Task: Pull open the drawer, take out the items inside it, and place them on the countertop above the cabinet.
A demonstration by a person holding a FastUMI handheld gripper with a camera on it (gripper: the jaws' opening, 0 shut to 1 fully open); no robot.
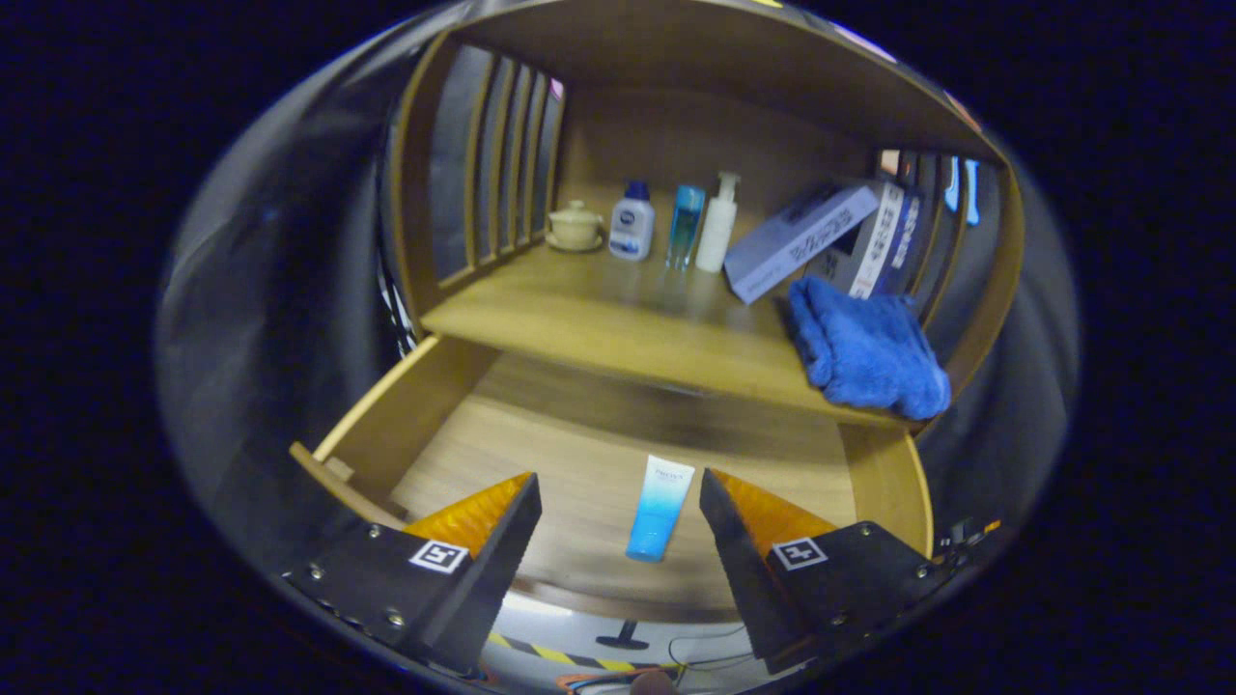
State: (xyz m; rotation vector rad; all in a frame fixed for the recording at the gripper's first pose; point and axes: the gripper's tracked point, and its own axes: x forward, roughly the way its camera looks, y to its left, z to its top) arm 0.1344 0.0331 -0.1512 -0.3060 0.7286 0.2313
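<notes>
The wooden drawer (406, 415) stands pulled open below the countertop (618, 328). A blue and white tube (660, 509) lies flat on the drawer floor, its cap end toward me. My gripper (618, 497) hovers above the drawer, open, and the tube shows in the gap between the two fingers, lower down and untouched. A folded blue towel (864, 352) rests on the countertop's right front corner.
At the back of the countertop stand a small lidded cup (575, 227), a white bottle with a blue cap (632, 224), a slim blue bottle (686, 227) and a white pump bottle (718, 224). Boxes (801, 241) lean at the right. Slatted side walls enclose the shelf.
</notes>
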